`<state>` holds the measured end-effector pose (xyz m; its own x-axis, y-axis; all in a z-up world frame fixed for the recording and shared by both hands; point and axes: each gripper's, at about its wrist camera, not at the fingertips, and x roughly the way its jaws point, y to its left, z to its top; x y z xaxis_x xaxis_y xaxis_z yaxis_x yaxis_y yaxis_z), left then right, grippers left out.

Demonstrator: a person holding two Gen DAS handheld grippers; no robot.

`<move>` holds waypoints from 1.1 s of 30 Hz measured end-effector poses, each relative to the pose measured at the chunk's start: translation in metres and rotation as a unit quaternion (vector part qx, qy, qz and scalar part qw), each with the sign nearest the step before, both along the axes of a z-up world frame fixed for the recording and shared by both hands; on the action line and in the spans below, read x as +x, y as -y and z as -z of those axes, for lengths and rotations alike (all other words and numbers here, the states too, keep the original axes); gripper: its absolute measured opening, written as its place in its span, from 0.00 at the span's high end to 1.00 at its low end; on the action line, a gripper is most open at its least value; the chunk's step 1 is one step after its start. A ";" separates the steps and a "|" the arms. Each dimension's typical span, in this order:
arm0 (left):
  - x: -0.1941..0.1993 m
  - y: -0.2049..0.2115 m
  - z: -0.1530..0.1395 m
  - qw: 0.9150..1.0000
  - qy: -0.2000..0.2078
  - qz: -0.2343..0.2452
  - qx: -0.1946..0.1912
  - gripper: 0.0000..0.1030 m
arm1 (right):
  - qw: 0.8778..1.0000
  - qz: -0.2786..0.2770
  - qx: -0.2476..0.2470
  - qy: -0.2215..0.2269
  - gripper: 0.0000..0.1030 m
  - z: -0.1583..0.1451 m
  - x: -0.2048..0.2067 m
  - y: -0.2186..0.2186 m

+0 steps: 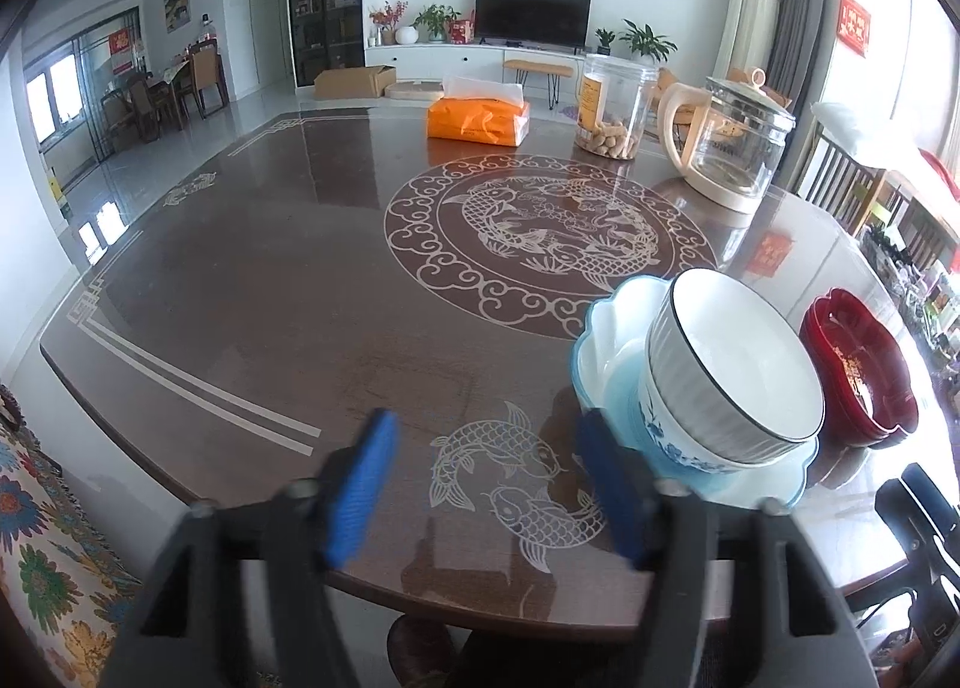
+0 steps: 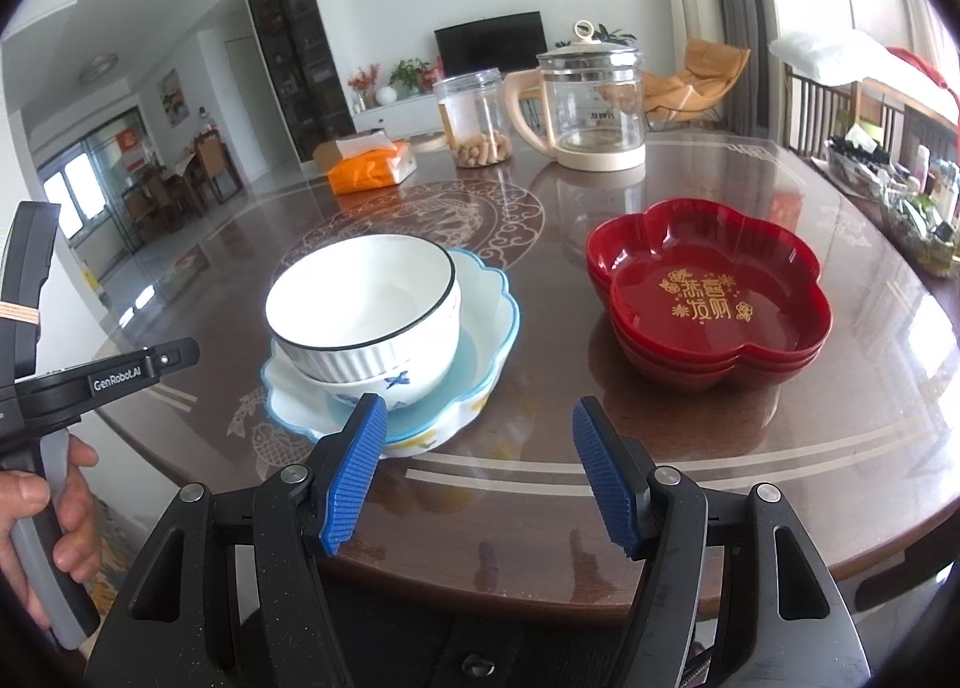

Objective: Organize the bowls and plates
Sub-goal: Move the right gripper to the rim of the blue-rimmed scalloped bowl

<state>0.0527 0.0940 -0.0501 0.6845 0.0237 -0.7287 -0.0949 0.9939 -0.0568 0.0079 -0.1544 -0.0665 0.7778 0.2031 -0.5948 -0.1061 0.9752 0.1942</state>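
Observation:
A white ribbed bowl with a dark rim (image 2: pixel 366 304) sits tilted in a blue-flowered white bowl (image 2: pixel 396 382). Both rest in a scalloped light-blue dish (image 2: pixel 486 328) near the table's front. The stack also shows in the left wrist view (image 1: pixel 738 358). To its right stands a stack of red flower-shaped dishes (image 2: pixel 714 298), also at the right of the left wrist view (image 1: pixel 858 370). My left gripper (image 1: pixel 486 442) is open and empty, left of the blue dish. My right gripper (image 2: pixel 474 424) is open and empty, in front of both stacks.
On the dark patterned round table (image 2: pixel 600 502) stand a glass kettle (image 2: pixel 594 106), a clear jar with snacks (image 2: pixel 477 118) and an orange tissue pack (image 2: pixel 372 166) at the back. Chairs and a cluttered shelf (image 2: pixel 900 190) stand to the right.

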 end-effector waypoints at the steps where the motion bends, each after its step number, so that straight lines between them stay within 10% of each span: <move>1: -0.005 -0.002 -0.004 1.000 0.018 -0.011 0.002 0.08 | 1.000 0.001 -0.002 0.006 0.34 -0.004 -0.002 0.003; 12: -0.011 -0.018 0.005 0.999 -0.012 0.041 -0.014 0.06 | 0.985 0.143 -0.066 0.073 0.34 -0.070 -0.069 0.108; 16: -0.011 -0.033 0.027 0.995 -0.044 0.040 -0.077 0.07 | 0.978 0.145 -0.139 -0.055 0.33 -0.078 -0.072 0.152; 19: -0.009 -0.031 0.027 0.992 -0.041 0.038 -0.113 0.07 | 0.970 0.147 -0.186 -0.062 0.33 -0.073 -0.083 0.152; 27: -0.005 0.021 0.009 0.994 0.023 0.102 -0.019 0.11 | 0.999 0.031 0.007 -0.027 0.33 -0.035 -0.021 0.079; 33: 0.018 0.022 0.035 0.993 -0.025 0.103 -0.042 0.34 | 0.998 -0.012 0.015 -0.059 0.45 0.011 0.037 0.034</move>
